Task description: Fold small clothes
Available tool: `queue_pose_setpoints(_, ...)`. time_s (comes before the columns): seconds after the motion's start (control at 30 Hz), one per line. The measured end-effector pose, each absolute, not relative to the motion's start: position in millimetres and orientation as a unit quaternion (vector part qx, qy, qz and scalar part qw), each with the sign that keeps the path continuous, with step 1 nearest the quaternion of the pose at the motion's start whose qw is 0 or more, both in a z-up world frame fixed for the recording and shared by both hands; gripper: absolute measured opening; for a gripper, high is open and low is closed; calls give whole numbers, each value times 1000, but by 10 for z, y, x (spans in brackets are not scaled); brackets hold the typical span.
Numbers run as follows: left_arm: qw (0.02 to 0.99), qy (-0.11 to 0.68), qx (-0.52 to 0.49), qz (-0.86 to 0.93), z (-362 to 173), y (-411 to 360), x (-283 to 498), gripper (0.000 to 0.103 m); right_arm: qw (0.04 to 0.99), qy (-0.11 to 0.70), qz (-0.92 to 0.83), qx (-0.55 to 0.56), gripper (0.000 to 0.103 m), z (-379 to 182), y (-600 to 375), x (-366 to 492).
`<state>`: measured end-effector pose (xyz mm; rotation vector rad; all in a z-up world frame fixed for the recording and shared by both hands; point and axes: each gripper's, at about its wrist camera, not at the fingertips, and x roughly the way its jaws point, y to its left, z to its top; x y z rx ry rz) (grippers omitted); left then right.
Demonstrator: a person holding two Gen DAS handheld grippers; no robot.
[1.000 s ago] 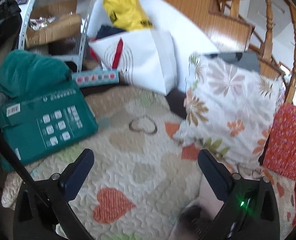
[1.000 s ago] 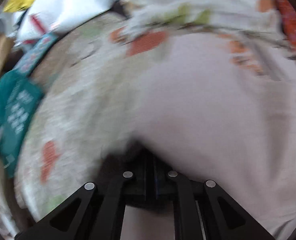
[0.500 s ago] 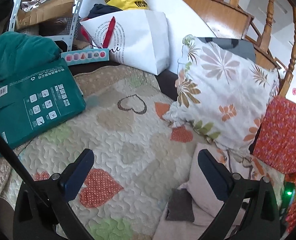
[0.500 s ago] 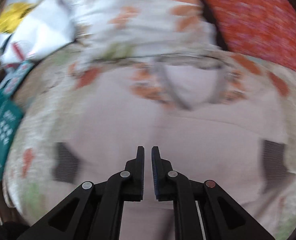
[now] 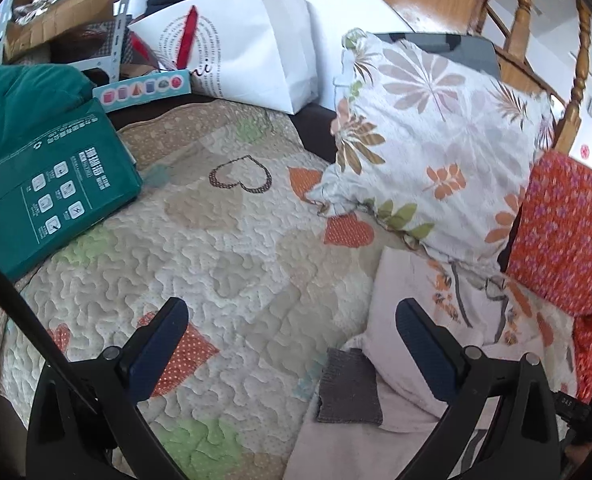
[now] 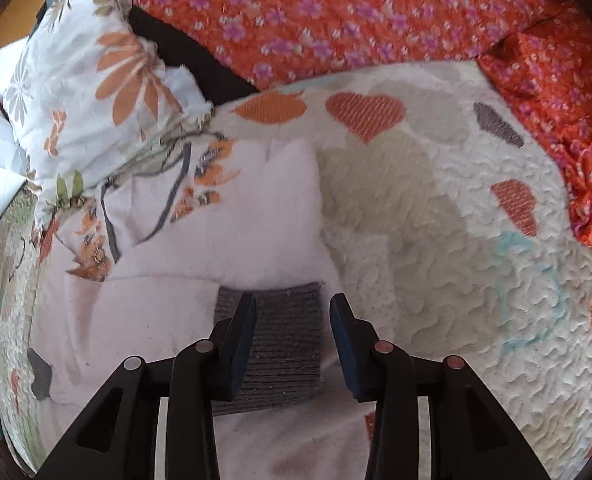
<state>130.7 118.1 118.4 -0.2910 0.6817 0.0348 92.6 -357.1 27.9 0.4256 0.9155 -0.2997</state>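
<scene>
Pink garment (image 6: 199, 320) lay spread on the heart quilt (image 5: 223, 264) below the floral pillow (image 5: 436, 152), apparently flattened for folding, while the right gripper (image 6: 291, 316) hovered parted over its grey cuff (image 6: 283, 340) and the left gripper (image 5: 291, 344) hung wide, empty.

I saw a bed with a heart-patterned quilt (image 5: 231, 264), a floral pillow (image 5: 436, 160) leaning beside an orange flowered cushion (image 6: 336, 12). Behind it stood a wooden stair railing (image 5: 524, 4), a white paper bag (image 5: 247, 52), a green box (image 5: 51, 184) and a metal shelf (image 5: 119, 32) holding cardboard. Daylight, bright.
</scene>
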Motion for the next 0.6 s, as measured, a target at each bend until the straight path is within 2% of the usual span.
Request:
queue_pose_setpoints(0.1, 932, 337, -133, 14, 1156, 1131, 1331, 103, 857, 457, -144, 191, 42, 102, -3510, 1009)
queue_pose_setpoints(0.2, 931, 341, -127, 21, 1130, 1119, 1353, 103, 858, 462, -150, 166, 8, 97, -3420, 1014)
queue_pose_setpoints(0.37, 925, 354, -138, 28, 1085, 1178, 1392, 103, 866, 433, -153, 195, 8, 280, -3540, 737)
queue_pose_setpoints(0.53, 923, 358, -140, 28, 1076, 1195, 1366, 103, 846, 465, -184, 186, 8, 117, -3666, 632)
queue_pose_setpoints(0.6, 922, 359, -142, 29, 1074, 1190, 1368, 103, 852, 454, -199, 167, 14, 191, -3582, 597)
